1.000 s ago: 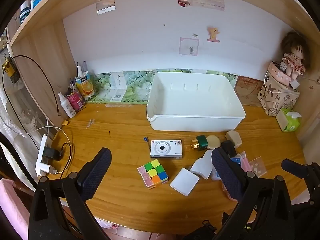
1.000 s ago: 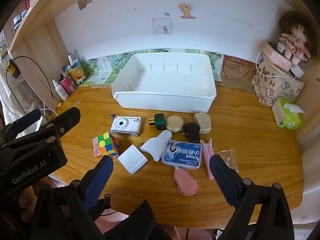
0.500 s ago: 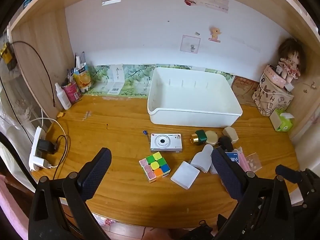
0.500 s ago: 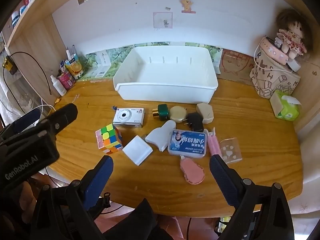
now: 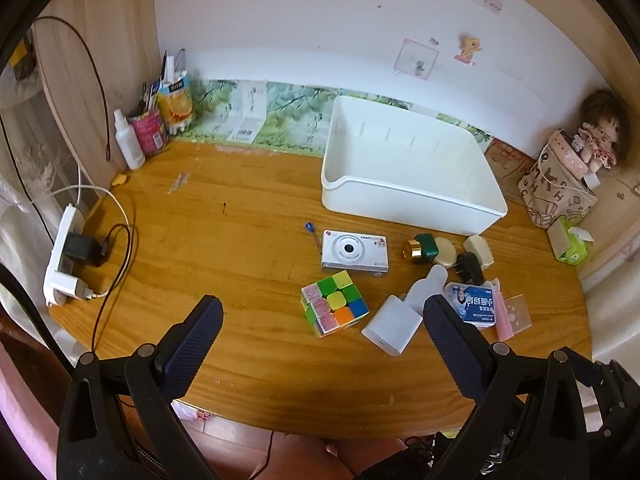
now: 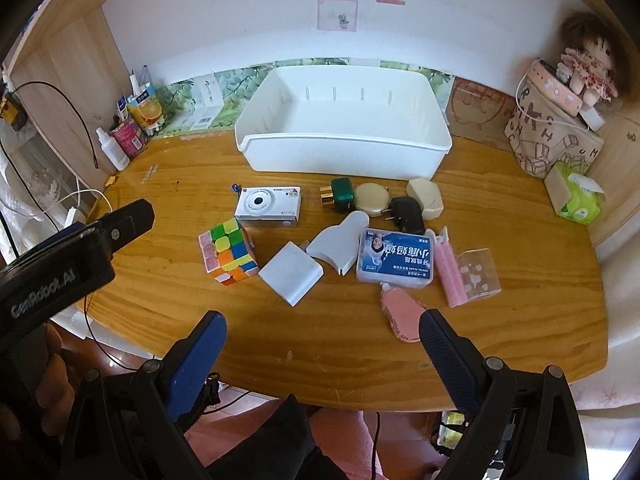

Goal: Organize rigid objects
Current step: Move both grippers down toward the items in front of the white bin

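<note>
Both pairs of fingers are spread wide and grasp nothing: the left gripper and the right gripper hover over the near edge of the wooden table, short of every object.

Taking the multicoloured puzzle cube as landmark: just right of it lies a flat white square charger block, then a white curved plastic piece, which meets the block at one corner. Further right sits a blue-labelled clear plastic box, with a pink oval brush in front of that box and a pink comb beside a clear plastic holder beyond it. Just behind the cube lies a silver compact camera, lens up. Right of the camera stand a dark green gold-capped bottle, a round cream compact, a black plug adapter and a beige case. Behind them all, the large white plastic bin sits empty against the wall.
</note>
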Demonstrator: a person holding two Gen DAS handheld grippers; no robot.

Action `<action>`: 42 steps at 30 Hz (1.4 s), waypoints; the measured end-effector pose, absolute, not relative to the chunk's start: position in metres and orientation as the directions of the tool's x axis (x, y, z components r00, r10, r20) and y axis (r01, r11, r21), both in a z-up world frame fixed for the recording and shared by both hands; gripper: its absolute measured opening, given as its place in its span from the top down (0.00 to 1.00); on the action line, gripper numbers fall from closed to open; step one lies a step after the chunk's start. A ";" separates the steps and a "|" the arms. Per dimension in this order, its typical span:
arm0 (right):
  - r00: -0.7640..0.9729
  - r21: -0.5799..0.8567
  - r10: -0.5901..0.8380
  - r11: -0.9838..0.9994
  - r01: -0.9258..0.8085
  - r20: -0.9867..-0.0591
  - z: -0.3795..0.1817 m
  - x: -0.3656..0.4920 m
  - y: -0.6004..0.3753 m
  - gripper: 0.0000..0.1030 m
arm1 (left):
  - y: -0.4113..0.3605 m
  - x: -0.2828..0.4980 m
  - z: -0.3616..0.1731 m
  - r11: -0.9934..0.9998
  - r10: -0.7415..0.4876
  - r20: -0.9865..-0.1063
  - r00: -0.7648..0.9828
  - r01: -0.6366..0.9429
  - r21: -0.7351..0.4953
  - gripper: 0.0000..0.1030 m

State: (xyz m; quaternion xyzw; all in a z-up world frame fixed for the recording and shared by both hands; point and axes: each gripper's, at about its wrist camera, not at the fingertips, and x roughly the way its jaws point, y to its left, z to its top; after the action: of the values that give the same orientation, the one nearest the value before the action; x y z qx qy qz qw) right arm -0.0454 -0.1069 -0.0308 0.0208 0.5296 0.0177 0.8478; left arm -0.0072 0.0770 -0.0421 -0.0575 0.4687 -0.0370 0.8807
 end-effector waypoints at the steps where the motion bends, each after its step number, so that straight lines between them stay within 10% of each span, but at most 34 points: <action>1: 0.436 0.054 0.051 0.999 -0.005 -0.898 -0.031 -0.046 -0.107 0.06 | 0.077 -0.007 -0.043 0.990 -0.127 -0.823 0.553 0.013 -0.143 0.02; 42: 0.282 0.098 0.137 0.984 -0.147 -0.950 -0.069 0.032 -0.268 0.06 | -0.019 0.026 -0.103 0.870 -0.018 -0.936 0.351 -0.456 -0.187 0.02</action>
State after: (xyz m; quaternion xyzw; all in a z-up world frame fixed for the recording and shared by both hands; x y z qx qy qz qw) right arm 0.0321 -0.2684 -0.0693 -0.0045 0.5927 0.0888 0.8005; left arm 0.0261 -0.0190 -0.1032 -0.2141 0.5528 0.1380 0.7934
